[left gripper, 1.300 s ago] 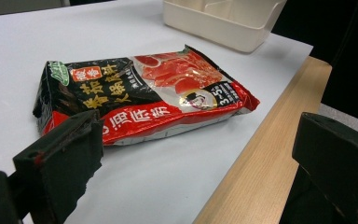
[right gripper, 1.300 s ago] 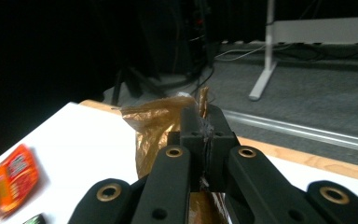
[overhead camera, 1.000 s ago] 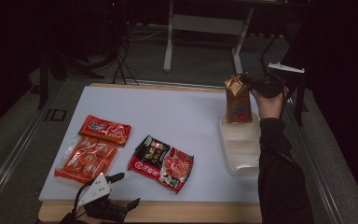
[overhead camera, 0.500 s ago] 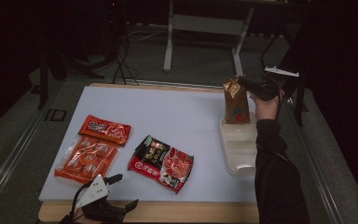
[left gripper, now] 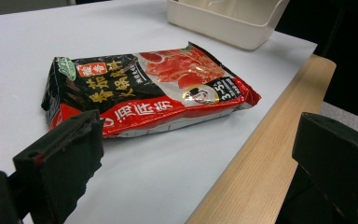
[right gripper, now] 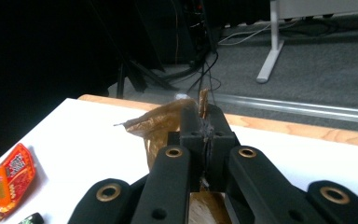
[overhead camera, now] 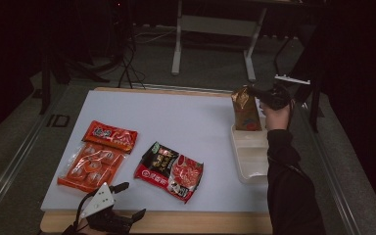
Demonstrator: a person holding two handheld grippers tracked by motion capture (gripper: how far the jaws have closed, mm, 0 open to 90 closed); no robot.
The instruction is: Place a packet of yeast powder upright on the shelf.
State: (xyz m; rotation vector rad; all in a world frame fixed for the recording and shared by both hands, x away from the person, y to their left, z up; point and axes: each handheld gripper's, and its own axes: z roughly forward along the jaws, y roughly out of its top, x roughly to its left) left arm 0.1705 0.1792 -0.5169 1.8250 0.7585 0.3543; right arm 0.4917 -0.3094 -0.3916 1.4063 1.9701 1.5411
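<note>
The right gripper is clenched on the crimped top edge of the brown bag, which hangs upright from its jaws with its bottom just over the far end of the white tray; a pinch on the seal probably keeps the bag vertical so it can be dropped straight in. The left gripper waits released at the near table edge, jaws spread wide, with the red-black packet just ahead of them, seemingly poised for that one.

Glossy plastic soup-base packet, crinkly shiny brown bag, matt white worktop with a pale wood edge.
</note>
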